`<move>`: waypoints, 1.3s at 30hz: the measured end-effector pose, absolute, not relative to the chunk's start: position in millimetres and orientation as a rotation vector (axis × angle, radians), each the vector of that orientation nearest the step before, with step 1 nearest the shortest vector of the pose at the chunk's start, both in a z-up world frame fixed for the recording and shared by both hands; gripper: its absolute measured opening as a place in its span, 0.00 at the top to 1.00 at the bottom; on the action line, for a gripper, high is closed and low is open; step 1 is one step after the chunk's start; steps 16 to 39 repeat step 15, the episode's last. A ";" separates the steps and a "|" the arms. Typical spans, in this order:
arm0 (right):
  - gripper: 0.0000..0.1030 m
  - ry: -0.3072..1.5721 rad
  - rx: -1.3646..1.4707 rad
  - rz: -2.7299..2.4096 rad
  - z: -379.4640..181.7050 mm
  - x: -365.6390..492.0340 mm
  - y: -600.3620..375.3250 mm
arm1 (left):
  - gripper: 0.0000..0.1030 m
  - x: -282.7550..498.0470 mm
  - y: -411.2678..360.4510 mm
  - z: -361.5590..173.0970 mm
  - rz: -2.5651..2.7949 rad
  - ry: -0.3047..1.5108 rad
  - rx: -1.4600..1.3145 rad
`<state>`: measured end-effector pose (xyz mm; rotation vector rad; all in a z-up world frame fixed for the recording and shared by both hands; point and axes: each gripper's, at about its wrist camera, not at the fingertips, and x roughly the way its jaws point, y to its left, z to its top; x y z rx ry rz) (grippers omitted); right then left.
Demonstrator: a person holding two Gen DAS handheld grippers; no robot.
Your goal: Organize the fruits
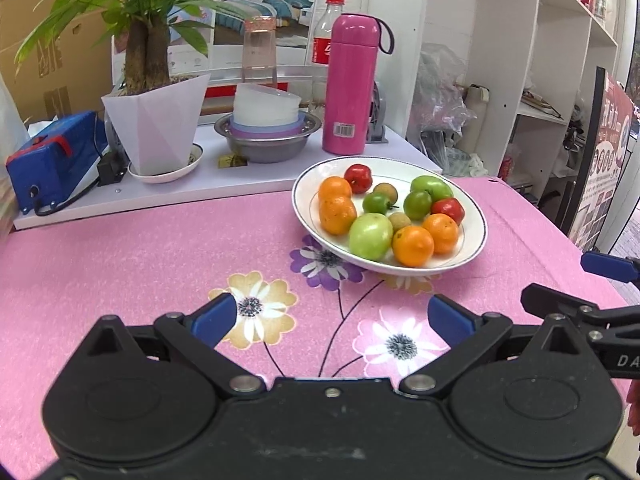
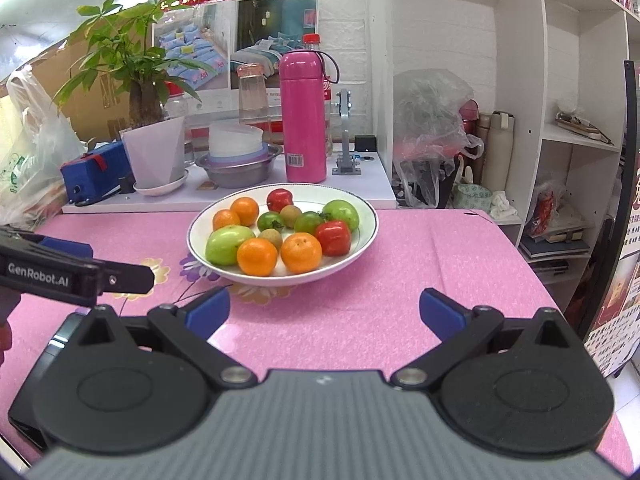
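A white plate (image 1: 474, 208) (image 2: 370, 216) on the pink flowered tablecloth holds several fruits: oranges (image 1: 413, 246) (image 2: 301, 252), green tomatoes (image 1: 371, 236) (image 2: 228, 245), red fruits (image 1: 359, 178) (image 2: 333, 237) and small brown longans (image 1: 385, 191) (image 2: 291, 216). My left gripper (image 1: 336, 318) is open and empty, low over the cloth in front of the plate and to its left. My right gripper (image 2: 325, 312) is open and empty, just in front of the plate. Each gripper shows at the edge of the other's view, the right gripper (image 1: 568, 284) at right and the left gripper (image 2: 116, 272) at left.
Behind the plate a raised white board (image 1: 224, 184) carries a pink thermos (image 1: 351, 84), a steel bowl (image 1: 268, 140) with stacked plastic bowls, a potted plant (image 1: 154, 128), a blue box (image 1: 52, 156) and a cola bottle (image 1: 324, 44). White shelves (image 2: 568, 120) stand at right.
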<state>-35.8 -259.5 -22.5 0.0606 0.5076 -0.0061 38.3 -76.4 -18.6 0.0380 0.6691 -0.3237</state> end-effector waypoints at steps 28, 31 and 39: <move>0.00 0.510 0.088 -0.048 -24.2 -34.5 -264.7 | 0.00 32.3 -75.9 -12.9 -0.306 0.628 0.069; 0.00 0.510 0.088 -0.048 -24.2 -34.5 -264.7 | 0.00 32.3 -75.9 -12.9 -0.306 0.628 0.069; 0.00 0.510 0.088 -0.048 -24.2 -34.5 -264.7 | 0.00 32.3 -75.9 -12.9 -0.306 0.628 0.069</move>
